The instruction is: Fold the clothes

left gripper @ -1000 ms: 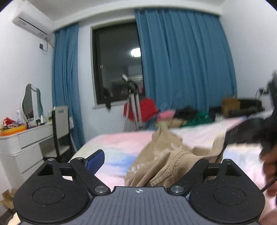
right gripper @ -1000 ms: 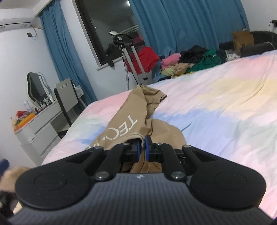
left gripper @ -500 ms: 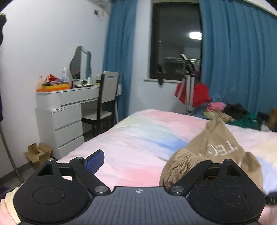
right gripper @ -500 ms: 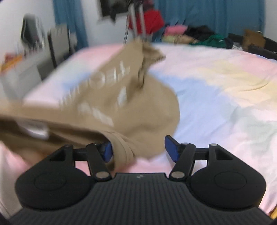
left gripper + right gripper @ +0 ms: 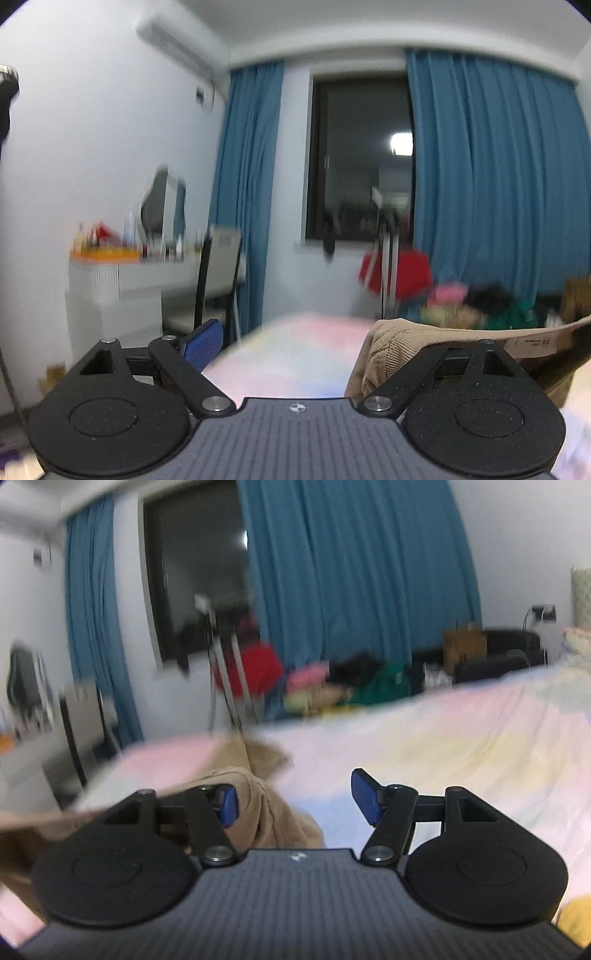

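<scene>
Here: tan garment (image 5: 391, 339), ribbed corduroy, bunched, draped over the right finger of the left gripper (image 5: 291, 347), jaws wide, nothing pinched. White sewn label (image 5: 532, 341), print unreadable. Right gripper (image 5: 295, 801): blue pads, jaws parted, garment (image 5: 266, 812) beside left pad, above the pastel bed (image 5: 461, 738).

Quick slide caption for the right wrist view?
Open right gripper, tan garment draped against one finger, above pastel bed.
</scene>
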`<action>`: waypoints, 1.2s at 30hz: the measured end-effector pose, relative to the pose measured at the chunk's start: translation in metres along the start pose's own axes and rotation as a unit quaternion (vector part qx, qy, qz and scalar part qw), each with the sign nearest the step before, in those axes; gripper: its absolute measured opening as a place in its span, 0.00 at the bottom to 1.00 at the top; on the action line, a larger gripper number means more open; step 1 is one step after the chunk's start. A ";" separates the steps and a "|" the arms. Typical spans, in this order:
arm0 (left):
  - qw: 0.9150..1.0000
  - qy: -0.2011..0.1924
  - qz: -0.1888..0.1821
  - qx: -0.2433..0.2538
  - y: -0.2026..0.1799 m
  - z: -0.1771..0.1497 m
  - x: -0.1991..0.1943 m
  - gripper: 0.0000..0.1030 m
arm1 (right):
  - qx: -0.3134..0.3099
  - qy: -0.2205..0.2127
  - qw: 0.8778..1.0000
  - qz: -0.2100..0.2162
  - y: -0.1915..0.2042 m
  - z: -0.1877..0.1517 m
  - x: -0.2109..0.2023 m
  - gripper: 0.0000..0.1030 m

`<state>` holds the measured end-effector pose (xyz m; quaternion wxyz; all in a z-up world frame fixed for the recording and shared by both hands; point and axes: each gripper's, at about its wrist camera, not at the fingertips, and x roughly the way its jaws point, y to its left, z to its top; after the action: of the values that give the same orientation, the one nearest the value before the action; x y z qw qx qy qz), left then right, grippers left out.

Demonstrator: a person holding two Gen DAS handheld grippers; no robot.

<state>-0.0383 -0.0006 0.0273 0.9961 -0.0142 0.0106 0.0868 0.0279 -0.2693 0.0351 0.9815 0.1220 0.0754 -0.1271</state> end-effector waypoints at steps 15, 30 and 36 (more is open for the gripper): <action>0.986 -0.145 -0.061 -0.050 0.006 0.314 -0.038 0.90 | -0.007 -0.202 0.975 0.087 0.029 0.301 -0.130 0.62; 0.983 -0.132 -0.124 -0.031 0.007 0.409 -0.064 0.93 | -0.071 -0.211 0.968 0.115 0.014 0.370 -0.201 0.63; 0.991 -0.079 -0.112 -0.004 -0.022 0.367 0.022 0.94 | -0.055 -0.127 0.984 0.114 0.013 0.341 -0.099 0.63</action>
<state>-0.0059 -0.0078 0.3946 0.9972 -0.0127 -0.0697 -0.0248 -0.0232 -0.3225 0.3828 0.9963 0.0588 -0.0577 -0.0242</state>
